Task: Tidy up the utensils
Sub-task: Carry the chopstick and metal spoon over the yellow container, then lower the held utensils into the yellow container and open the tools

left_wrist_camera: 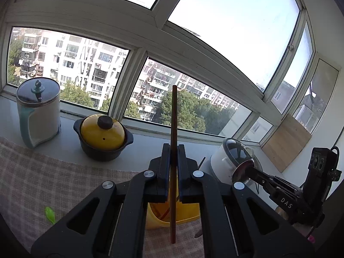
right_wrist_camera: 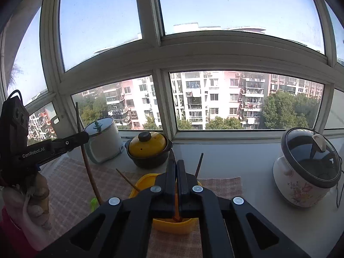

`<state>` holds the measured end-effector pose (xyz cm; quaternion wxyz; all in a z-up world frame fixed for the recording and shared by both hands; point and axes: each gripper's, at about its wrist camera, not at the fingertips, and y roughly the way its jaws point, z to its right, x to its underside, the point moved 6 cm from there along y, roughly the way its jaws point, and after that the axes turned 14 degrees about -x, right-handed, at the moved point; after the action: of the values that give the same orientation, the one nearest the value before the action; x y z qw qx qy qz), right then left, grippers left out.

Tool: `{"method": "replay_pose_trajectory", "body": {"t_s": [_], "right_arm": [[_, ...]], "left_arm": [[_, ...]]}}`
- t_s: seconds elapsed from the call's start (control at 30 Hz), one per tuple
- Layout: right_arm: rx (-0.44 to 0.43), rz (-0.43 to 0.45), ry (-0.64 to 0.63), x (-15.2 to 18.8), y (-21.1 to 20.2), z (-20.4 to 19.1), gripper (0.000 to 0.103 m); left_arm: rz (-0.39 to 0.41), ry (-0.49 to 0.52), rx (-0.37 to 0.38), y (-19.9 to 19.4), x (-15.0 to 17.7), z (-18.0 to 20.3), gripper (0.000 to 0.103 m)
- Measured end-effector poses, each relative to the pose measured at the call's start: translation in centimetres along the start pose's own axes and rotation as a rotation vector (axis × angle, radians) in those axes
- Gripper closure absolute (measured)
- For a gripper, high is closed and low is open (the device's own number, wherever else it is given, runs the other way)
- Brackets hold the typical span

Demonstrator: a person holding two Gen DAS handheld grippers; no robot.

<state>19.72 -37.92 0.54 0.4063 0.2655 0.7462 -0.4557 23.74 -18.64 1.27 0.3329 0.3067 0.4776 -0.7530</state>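
Note:
My left gripper [left_wrist_camera: 173, 150] is shut on a brown chopstick [left_wrist_camera: 173, 116] and holds it upright above the yellow container [left_wrist_camera: 185, 216]; it also shows in the right wrist view [right_wrist_camera: 82, 137], with its chopstick [right_wrist_camera: 86, 154] slanting down to the cloth. My right gripper [right_wrist_camera: 176, 164] is shut on a thin dark utensil whose tip [right_wrist_camera: 171, 153] pokes out above the fingers, its lower end over the yellow container [right_wrist_camera: 172, 225]. Two chopsticks [right_wrist_camera: 126, 179] [right_wrist_camera: 198, 164] lean in the container. A green utensil [right_wrist_camera: 93, 203] lies on the cloth, also seen in the left wrist view [left_wrist_camera: 49, 215].
A checked cloth [left_wrist_camera: 43, 178] covers the counter. On the sill stand a white pot with glass lid [right_wrist_camera: 103, 139], a yellow-lidded black casserole [right_wrist_camera: 149, 148] and a floral rice cooker [right_wrist_camera: 305, 169]. A wooden board [left_wrist_camera: 286, 144] leans at the window corner. The right gripper appears in the left wrist view [left_wrist_camera: 245, 169].

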Motion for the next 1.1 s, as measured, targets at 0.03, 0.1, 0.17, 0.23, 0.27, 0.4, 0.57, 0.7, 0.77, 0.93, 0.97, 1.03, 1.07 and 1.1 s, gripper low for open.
{"method": "replay_pose_trajectory", "body": {"t_s": [0.03,0.1,0.17,0.23,0.27,0.4,0.57,0.7,0.77,0.93,0.97,1.03,1.07,1.1], "right_arm": [[0.000,0.000,0.000,-0.2,0.1,0.3,0.103],[0.000,0.001,0.002,-0.5,0.4,0.8,0.103],[-0.001,0.005,0.005,-0.8,0.6,1.3,0.103],[-0.001,0.011,0.007,-1.2,0.7,1.7,0.103],[-0.002,0.014,0.008,-1.4,0.8,1.9,0.103],[0.009,0.025,0.009,-2.0,1.1,3.0,0.103],[0.028,0.018,0.002,-2.2,2.0,4.1,0.103],[0.043,0.006,-0.008,-2.0,2.8,4.8,0.103],[0.046,-0.005,-0.010,-1.8,3.4,5.1,0.103],[0.046,-0.035,-0.006,-1.1,4.7,5.6,0.103],[0.044,-0.041,-0.004,-0.9,4.9,5.6,0.103],[0.038,-0.052,-0.003,-0.5,5.4,5.6,0.103],[0.036,-0.057,-0.003,-0.4,5.5,5.6,0.103],[0.034,-0.061,-0.003,-0.2,5.7,5.5,0.103]], "left_arm": [[0.004,0.003,-0.006,0.3,-0.2,0.2,0.100],[0.010,0.011,-0.019,0.9,-0.5,0.6,0.100],[0.015,0.013,-0.028,1.5,-0.8,0.9,0.100],[0.025,0.012,-0.043,2.1,-1.2,1.1,0.100],[0.032,0.015,-0.053,2.5,-1.3,1.2,0.100],[0.051,0.030,-0.094,4.0,-1.6,1.4,0.100],[0.030,0.042,-0.113,6.0,-1.0,1.7,0.100],[0.023,0.058,-0.124,7.0,-0.4,2.0,0.100],[0.019,0.064,-0.126,7.3,-0.1,2.1,0.100],[0.006,0.079,-0.129,7.8,0.8,2.3,0.100],[0.003,0.080,-0.129,7.9,1.0,2.2,0.100],[-0.006,0.082,-0.125,8.0,1.4,2.3,0.100],[-0.011,0.084,-0.125,8.0,1.6,2.3,0.100],[-0.015,0.086,-0.124,8.1,1.8,2.3,0.100]]}}
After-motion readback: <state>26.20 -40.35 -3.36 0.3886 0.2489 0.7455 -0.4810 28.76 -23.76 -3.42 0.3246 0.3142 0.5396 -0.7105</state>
